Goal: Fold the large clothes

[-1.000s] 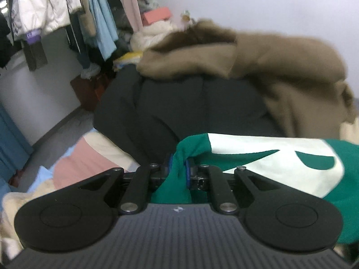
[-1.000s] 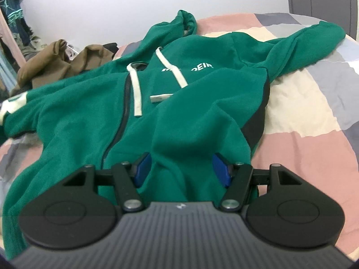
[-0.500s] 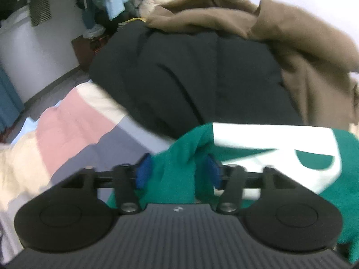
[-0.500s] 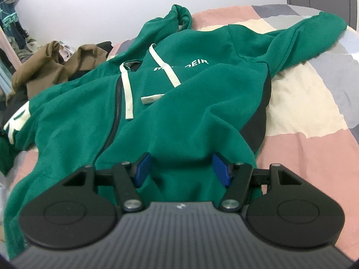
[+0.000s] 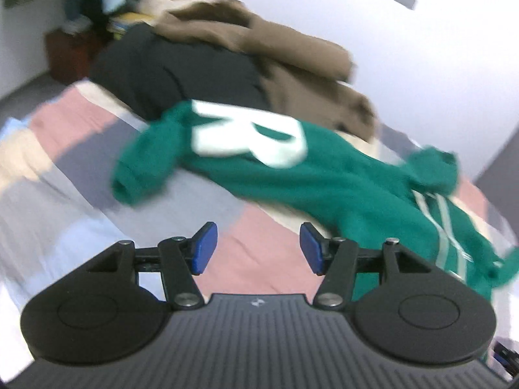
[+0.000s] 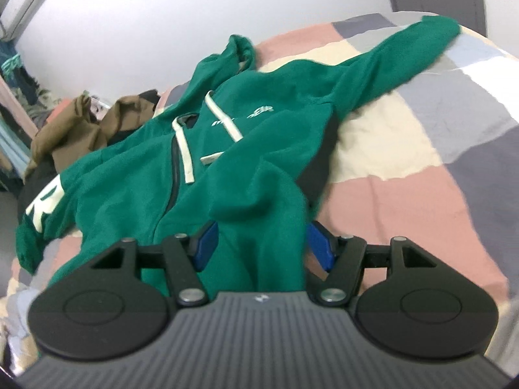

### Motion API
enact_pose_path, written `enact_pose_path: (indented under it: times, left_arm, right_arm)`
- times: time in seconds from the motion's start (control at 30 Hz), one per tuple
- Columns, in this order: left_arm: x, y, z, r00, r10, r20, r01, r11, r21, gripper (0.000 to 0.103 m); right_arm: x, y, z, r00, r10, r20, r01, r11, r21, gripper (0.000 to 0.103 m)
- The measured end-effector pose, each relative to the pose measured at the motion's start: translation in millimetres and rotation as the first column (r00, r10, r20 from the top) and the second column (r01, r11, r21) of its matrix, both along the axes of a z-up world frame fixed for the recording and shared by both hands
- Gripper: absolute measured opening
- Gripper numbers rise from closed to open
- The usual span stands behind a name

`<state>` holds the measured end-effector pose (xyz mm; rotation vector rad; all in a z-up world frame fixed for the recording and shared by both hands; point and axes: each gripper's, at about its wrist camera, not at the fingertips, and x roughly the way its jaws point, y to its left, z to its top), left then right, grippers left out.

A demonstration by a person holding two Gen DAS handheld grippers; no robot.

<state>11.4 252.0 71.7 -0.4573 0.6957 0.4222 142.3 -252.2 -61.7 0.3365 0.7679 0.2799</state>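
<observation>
We see the bed (image 6: 421, 149) with its patchwork cover carrying the green hoodie (image 6: 259, 168), which lies spread face up, zip front and white drawstrings showing, hood toward the wall. One sleeve (image 6: 405, 55) stretches out to the far corner, and the other sleeve (image 5: 201, 149), marked with a white letter R, lies out flat near the pile of dark and brown coats (image 5: 233, 55). By our reading the garment is only laid out; no fold is made yet, so sleeves, sides and hem all remain to be done. Our right gripper (image 6: 262, 246) stands wide with the hem bunched between its fingers, not pinched. Our left gripper (image 5: 256, 248) is wide and holds nothing, above bare cover just short of the R sleeve.
</observation>
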Motion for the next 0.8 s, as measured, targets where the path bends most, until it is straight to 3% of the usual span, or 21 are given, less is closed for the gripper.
enact_pose_path:
  times: [0.03,0.1,0.17,0.33,0.43,0.53,0.67,0.73,0.8]
  left_arm:
    - [-4,-14,-5,1.000,-0.014,0.007,0.014,1.000,-0.025,0.064]
    - [-6,-37,-21,0.999,-0.049,0.003,0.049,0.996,-0.077,0.065]
    - [-8,-62,-42,0.996,-0.084,-0.007,0.082,0.989,-0.119,0.065]
    - [-9,-112,-109,0.987,-0.159,-0.020,0.150,0.961,-0.233,0.070]
    - [-13,-132,-141,0.986,-0.156,-0.056,0.139,0.963,-0.229,0.070]
    - [-19,-141,-158,0.986,-0.155,-0.062,0.138,0.967,-0.214,0.071]
    - [-28,-137,-172,0.990,-0.131,-0.044,0.114,0.952,-0.283,0.071]
    - [-28,-133,-178,0.990,-0.136,-0.020,0.122,0.934,-0.336,0.071]
    - [-26,-133,-180,0.988,-0.157,-0.010,0.144,0.928,-0.343,0.066]
  right_arm:
    - [-5,-7,3,1.000,-0.013,-0.001,0.013,1.000,0.010,0.064]
    - [-11,-17,4,1.000,-0.025,-0.011,0.026,0.999,0.032,0.078]
    - [-16,-28,2,0.999,-0.035,-0.027,0.036,0.998,0.045,0.085]
    - [-15,-44,-16,0.991,-0.048,-0.127,0.062,0.993,0.105,0.085]
    - [-7,-38,-25,0.986,-0.034,-0.165,0.048,0.996,0.077,0.085]
    - [6,-29,-41,0.975,-0.004,-0.222,0.015,0.999,0.050,0.085]
    - [22,-27,-64,0.952,0.028,-0.305,0.006,0.994,0.110,0.084]
    - [26,-25,-72,0.945,0.013,-0.327,0.030,0.992,0.125,0.081]
    - [23,-16,-72,0.947,0.040,-0.318,-0.005,0.994,0.112,0.065]
